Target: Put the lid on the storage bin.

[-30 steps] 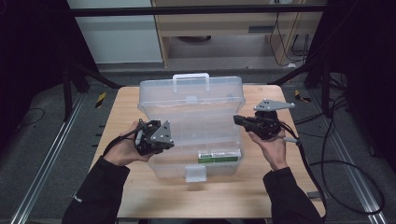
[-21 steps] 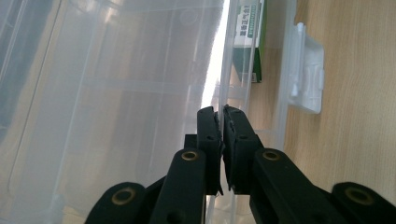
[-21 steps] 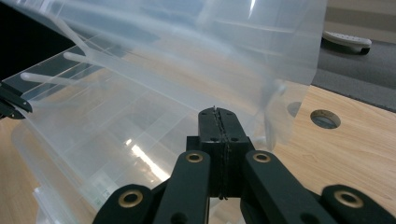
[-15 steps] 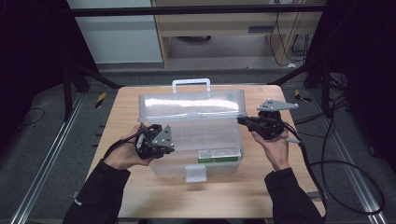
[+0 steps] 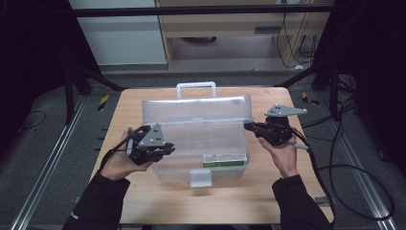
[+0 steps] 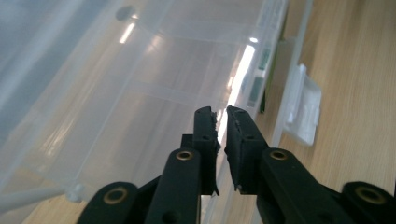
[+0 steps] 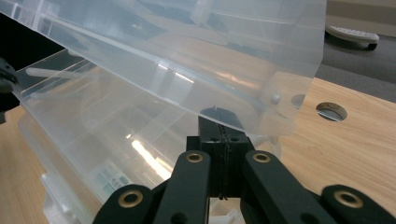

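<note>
A clear plastic storage box (image 5: 165,167) stands mid-table with its lid (image 5: 196,111) hinged at the far side and tilted low over the base. My left gripper (image 5: 168,149) lies at the box's left side, pointing right. Its jaws (image 6: 220,112) have just been closing and stand almost shut with a thin slit; I see nothing clearly caught in it. My right gripper (image 5: 248,126) is shut at the lid's right edge. Its tips (image 7: 219,116) sit just under the lid's lower corner (image 7: 275,107), seen through the plastic, with nothing between the jaws.
A white latch (image 5: 200,178) hangs on the box's front wall and a white handle (image 5: 196,88) rises at the back. A green-labelled pack (image 5: 224,161) lies inside at the front right. Bare wooden table (image 5: 143,206) surrounds the box, with a round hole (image 7: 331,111) near its right edge.
The lid has swung down from nearly upright to low over the base. The right gripper stays at its edge. The left gripper has shifted only slightly.
</note>
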{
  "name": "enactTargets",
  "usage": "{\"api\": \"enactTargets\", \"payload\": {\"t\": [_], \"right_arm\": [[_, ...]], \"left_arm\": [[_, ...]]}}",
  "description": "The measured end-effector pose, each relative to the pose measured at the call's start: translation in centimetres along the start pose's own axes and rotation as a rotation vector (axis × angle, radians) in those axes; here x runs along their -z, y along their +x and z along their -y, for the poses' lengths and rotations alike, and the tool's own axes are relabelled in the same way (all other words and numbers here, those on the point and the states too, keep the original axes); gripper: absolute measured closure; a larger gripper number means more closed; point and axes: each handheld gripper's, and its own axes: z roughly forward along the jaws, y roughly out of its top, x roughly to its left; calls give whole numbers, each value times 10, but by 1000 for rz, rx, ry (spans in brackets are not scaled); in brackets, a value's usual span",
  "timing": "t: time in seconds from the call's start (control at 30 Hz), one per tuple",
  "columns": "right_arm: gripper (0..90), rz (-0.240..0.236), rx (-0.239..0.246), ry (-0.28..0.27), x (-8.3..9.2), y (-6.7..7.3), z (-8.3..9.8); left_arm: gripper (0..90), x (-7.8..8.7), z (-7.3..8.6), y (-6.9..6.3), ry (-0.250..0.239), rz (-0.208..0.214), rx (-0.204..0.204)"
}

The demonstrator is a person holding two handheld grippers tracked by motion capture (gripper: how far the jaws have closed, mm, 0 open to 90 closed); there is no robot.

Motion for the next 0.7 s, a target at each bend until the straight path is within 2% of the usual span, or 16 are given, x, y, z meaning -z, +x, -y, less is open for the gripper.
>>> {"api": "enactTargets", "payload": {"t": [0.1,0.2,0.47,0.57,0.7], "right_arm": [[900,-1,-3,5,0,1,1],[900,-1,1,8,1,1,2],[900,0,10,16,2,3,6],[900,-4,9,22,2,4,7],[900,-1,14,28,2,5,9]], "left_arm": [[876,6,6,5,-46,-47,80],[890,10,12,8,-65,-78,137],[892,16,32,10,-79,-131,216],[892,18,38,12,-63,-157,232],[893,20,47,14,-79,-173,282]]}}
